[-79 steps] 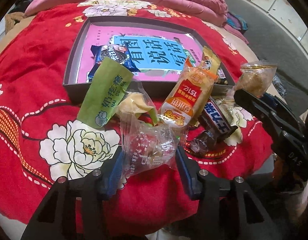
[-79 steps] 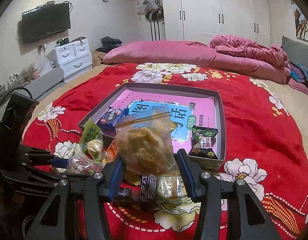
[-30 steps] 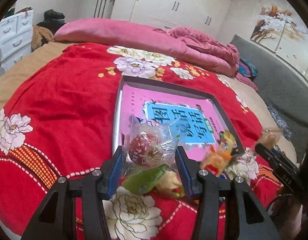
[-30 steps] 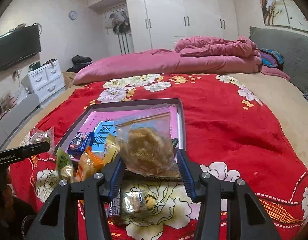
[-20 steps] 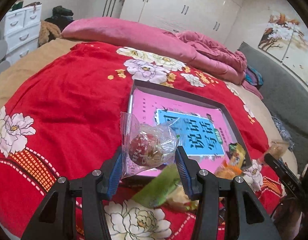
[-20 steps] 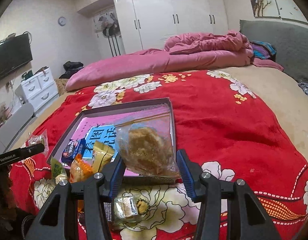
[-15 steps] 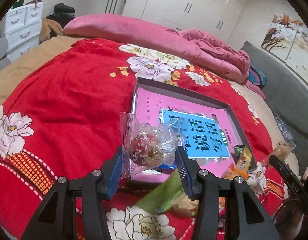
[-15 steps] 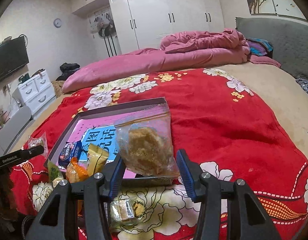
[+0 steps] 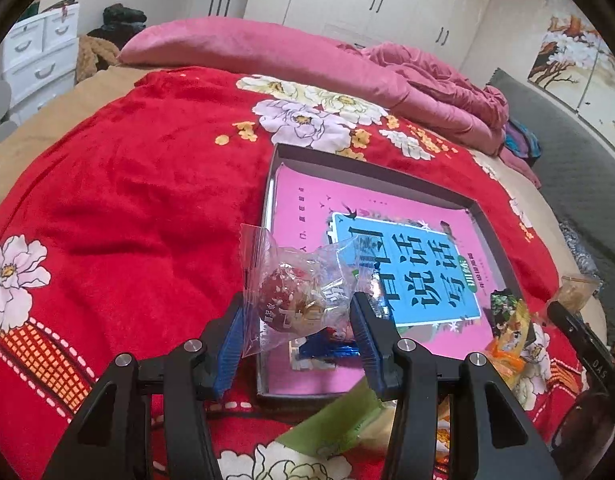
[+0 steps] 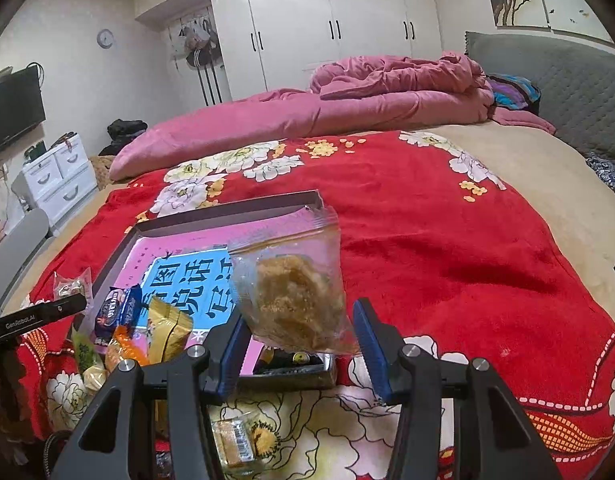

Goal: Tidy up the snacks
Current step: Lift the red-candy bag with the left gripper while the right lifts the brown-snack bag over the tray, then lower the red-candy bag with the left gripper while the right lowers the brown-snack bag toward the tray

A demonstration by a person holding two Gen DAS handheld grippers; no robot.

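Snacks, two held: my left gripper (image 9: 297,326) clamps a red candy packet (image 9: 295,300) above the tray's (image 9: 391,178) near edge; my right gripper (image 10: 297,334) clamps a crumbly pastry bag (image 10: 295,284). Light, crinkly, crushable; I judge gripping wrapper edges safest.

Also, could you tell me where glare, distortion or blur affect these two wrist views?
Left wrist view: fisheye bends the tray rim; the clear wrapper glints. Right wrist view: ceiling light glares on the wardrobe doors, corners vignette black, the crumb bag stays sharp.
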